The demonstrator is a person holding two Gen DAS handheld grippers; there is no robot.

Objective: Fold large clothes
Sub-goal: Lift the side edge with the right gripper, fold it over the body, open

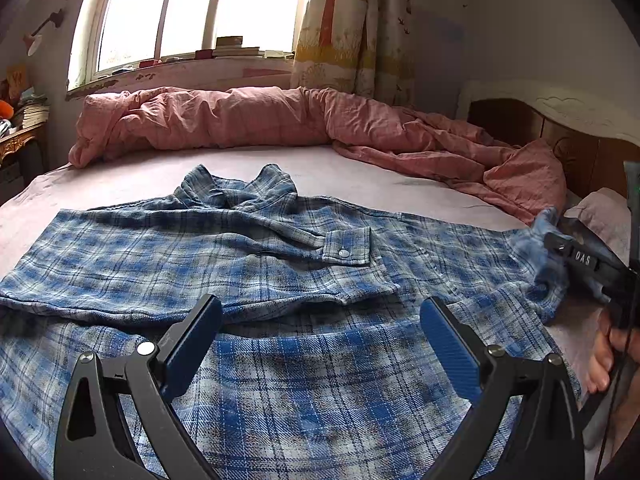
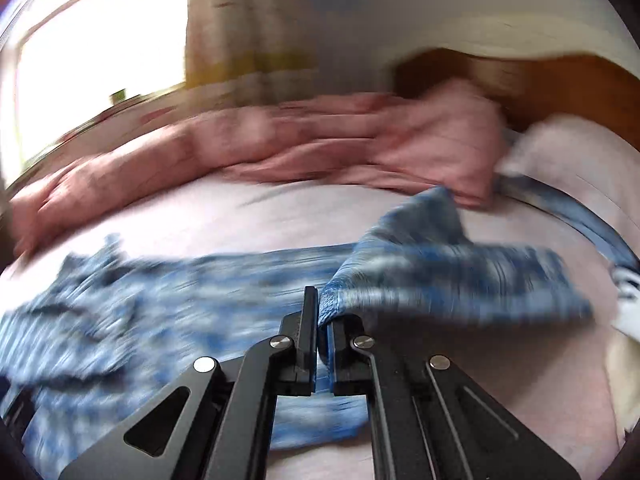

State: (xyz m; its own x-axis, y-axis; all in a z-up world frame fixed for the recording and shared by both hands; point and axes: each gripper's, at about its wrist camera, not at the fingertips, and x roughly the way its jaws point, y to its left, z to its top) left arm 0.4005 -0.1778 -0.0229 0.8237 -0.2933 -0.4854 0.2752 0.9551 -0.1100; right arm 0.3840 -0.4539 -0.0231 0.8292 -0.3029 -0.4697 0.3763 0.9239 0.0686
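Observation:
A blue plaid shirt (image 1: 248, 264) lies spread on the bed, collar toward the window. One sleeve is folded across the body, its cuff (image 1: 346, 246) with a snap near the middle. My left gripper (image 1: 320, 320) is open and empty, just above the shirt's lower part. My right gripper (image 2: 323, 312) is shut on the shirt's other sleeve (image 2: 448, 276) and holds it lifted off the bed. It shows in the left wrist view (image 1: 560, 254) at the shirt's right side, with blue cloth bunched at its tip. The right wrist view is blurred.
A crumpled pink duvet (image 1: 280, 120) lies along the far side of the bed (image 1: 360, 168) under the window. A wooden headboard (image 1: 560, 136) and a pale pillow (image 2: 572, 168) are at the right. A desk with books (image 1: 24, 120) stands at the far left.

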